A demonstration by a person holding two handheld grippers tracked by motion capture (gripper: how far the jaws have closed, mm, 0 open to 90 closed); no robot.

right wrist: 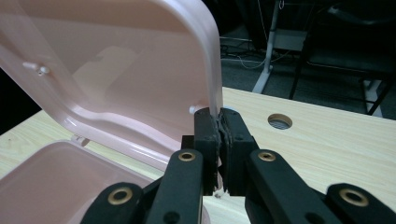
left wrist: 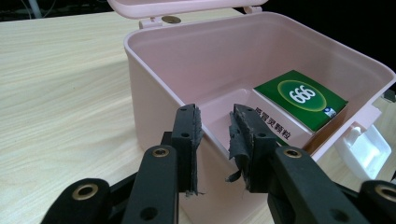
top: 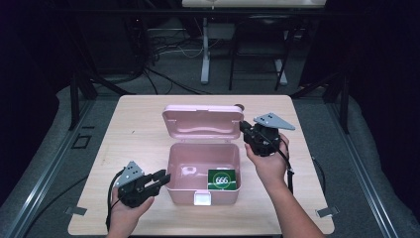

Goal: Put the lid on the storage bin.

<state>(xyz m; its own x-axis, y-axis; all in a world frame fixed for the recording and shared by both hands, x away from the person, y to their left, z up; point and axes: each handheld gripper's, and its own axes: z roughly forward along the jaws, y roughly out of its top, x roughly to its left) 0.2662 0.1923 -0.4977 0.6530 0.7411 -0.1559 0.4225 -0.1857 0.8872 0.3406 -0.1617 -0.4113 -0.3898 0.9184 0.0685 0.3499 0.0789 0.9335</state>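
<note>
A pink plastic box (top: 203, 171) sits in the middle of a light wooden table (top: 133, 139). Its lid (top: 202, 121) is up and leans back, away from the person. Inside the box, in the corner on the person's right, lies a small green carton (top: 221, 180) with white numbers on top.

The right gripper (top: 243, 126) is at the right edge of the lid. In the right gripper view its two black jaws are pressed tight together, and the thin pink rim of the lid (right wrist: 212, 70) goes down right into the spot where they meet (right wrist: 219, 122). So the jaws are pinching the lid's edge. The right hand (top: 270, 161) holds this gripper from the side of the box.

The left gripper (top: 166, 177) is at the left wall of the box, near the front corner. In the left gripper view its jaws (left wrist: 215, 123) stand apart with a gap between them. The top rim of the box wall (left wrist: 154, 70) runs just in front of the gap. The pads do not squeeze the wall. The green carton (left wrist: 301, 99) lies past these jaws, deeper in the box. The white latch (left wrist: 362, 144) is at the front of the box. The left hand (top: 126, 210) rests low on the table near the person.

A round hole (right wrist: 280, 122) in the tabletop lies behind the lid.
</note>
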